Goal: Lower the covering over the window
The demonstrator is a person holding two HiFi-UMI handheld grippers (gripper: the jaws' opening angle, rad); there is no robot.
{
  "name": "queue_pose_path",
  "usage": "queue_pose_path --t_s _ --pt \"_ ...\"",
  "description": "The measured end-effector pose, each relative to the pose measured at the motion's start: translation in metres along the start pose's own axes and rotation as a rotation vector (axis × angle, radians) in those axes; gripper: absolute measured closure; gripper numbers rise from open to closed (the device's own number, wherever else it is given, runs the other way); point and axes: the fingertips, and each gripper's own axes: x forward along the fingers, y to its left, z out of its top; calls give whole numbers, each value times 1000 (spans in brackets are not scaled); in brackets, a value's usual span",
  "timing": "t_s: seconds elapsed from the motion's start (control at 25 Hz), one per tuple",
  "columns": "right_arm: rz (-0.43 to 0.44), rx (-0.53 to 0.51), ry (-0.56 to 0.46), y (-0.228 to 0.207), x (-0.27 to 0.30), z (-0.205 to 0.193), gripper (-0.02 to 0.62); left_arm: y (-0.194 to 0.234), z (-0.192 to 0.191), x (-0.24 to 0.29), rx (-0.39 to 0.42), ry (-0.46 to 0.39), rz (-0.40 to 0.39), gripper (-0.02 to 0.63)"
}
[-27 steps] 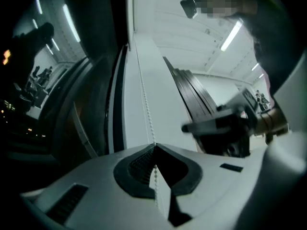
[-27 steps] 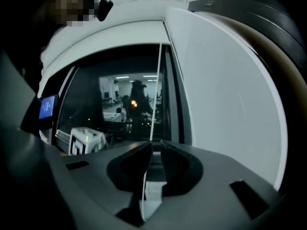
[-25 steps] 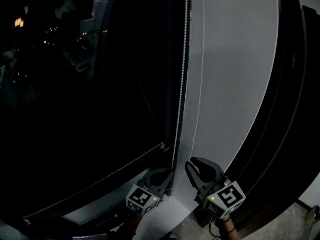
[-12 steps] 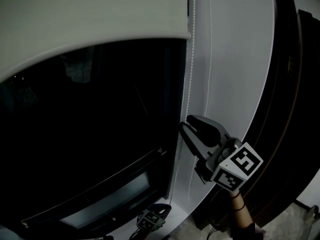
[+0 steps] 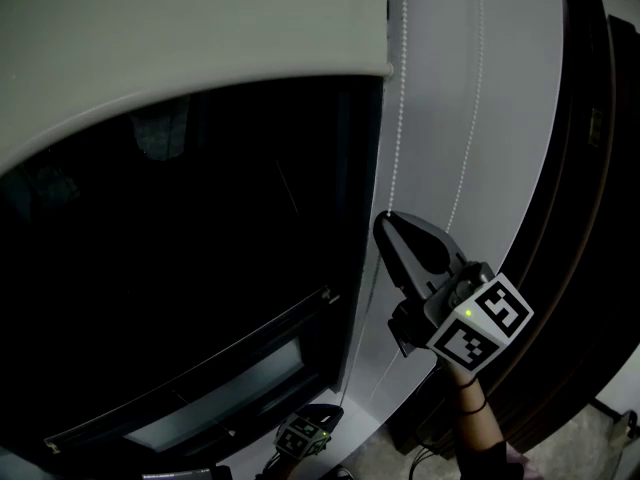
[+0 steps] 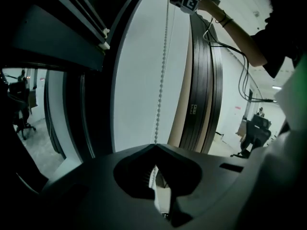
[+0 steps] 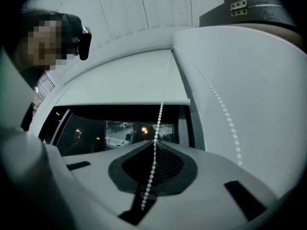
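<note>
A pale roller blind (image 5: 180,48) covers the top of the dark window (image 5: 200,248); its bottom bar also shows in the right gripper view (image 7: 120,85). A white bead chain (image 5: 398,118) hangs beside the window frame. My right gripper (image 5: 388,218) is raised and its jaws have just been closing; they are now shut on the bead chain (image 7: 158,114), which runs between the tips (image 7: 156,142). My left gripper (image 5: 325,413) is low by the sill, shut on the same chain (image 6: 163,56) at its tips (image 6: 156,146). A second strand (image 5: 470,148) hangs free to the right.
A white wall strip (image 5: 440,88) runs behind the chain. Right of it stands a dark curved frame (image 5: 580,168). The window's lower frame (image 5: 230,378) lies near the left gripper. A cable and the person's arm (image 6: 240,32) show in the left gripper view.
The blind's lower edge has come into view at the top. The left gripper has dropped down the chain. The right gripper has risen and its jaws have gone from apart to shut round the chain.
</note>
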Motion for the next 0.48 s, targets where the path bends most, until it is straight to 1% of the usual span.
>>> queue_pose_path --t_s 0.08,0.16,0.24,0.32,0.36,0.4,0.48 --pt "-45 -27 -21 -7 -6 -1 580 0 8 -7 41 -12 8 603" --pt "-79 -45 -40 -13 -13 0 581 1 17 -13 78 -59 36 603" --pt "-104 -67 -41 -17 -18 -1 581 2 31 -21 65 -130 54 603" --pt "-123 -111 -5 -19 -19 -12 581 5 50 -32 43 -197 71 601" --pt "-128 -121 15 -19 -20 -22 581 7 62 -38 56 -228 81 601" --pt "-133 -113 28 -20 -23 -33 581 7 75 -45 85 -262 89 601" --pt "-147 -62 34 -23 -31 -53 581 6 102 -58 148 -325 100 601"
